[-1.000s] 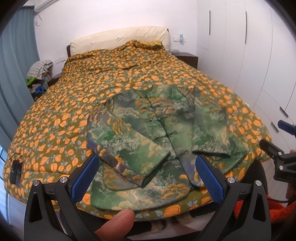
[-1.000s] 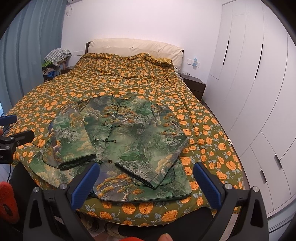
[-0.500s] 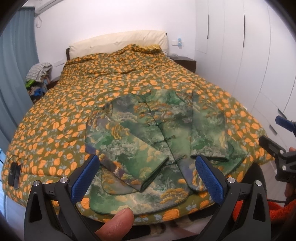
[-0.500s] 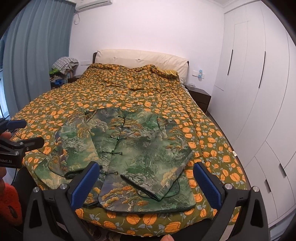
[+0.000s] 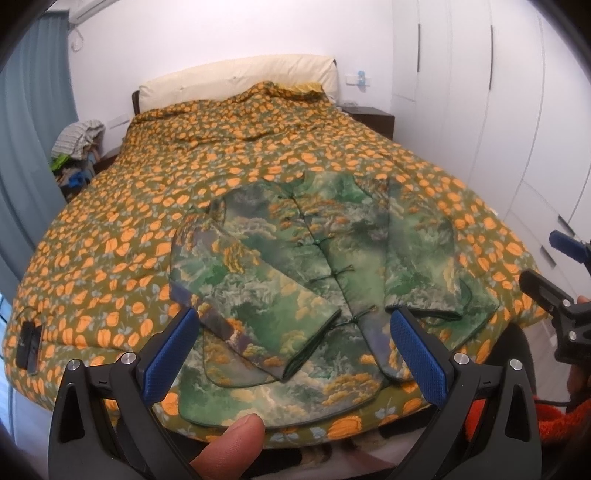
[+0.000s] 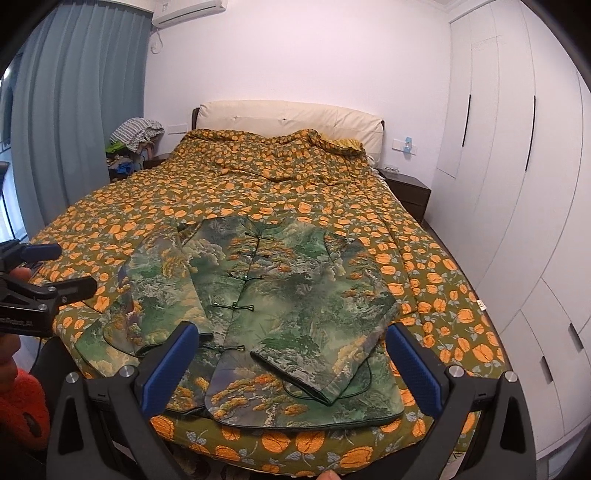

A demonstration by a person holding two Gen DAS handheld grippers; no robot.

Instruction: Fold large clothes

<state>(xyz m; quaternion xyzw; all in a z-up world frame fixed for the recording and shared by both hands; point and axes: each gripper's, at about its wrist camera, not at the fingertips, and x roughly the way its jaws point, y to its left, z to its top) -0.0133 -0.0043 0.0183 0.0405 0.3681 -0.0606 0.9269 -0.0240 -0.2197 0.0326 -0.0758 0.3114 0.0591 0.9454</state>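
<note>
Only right view shows air conditioner (image 6: 190, 9) above jacket (image 6: 280, 306)

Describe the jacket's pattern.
Green landscape print with golden-orange foliage on the jacket; clearest in the right wrist view.

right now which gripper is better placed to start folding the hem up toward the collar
Neither clearly. The left gripper and right gripper are both open, each above the jacket hem. The likely fold wants both corners: left takes its side, right takes its own.
</note>
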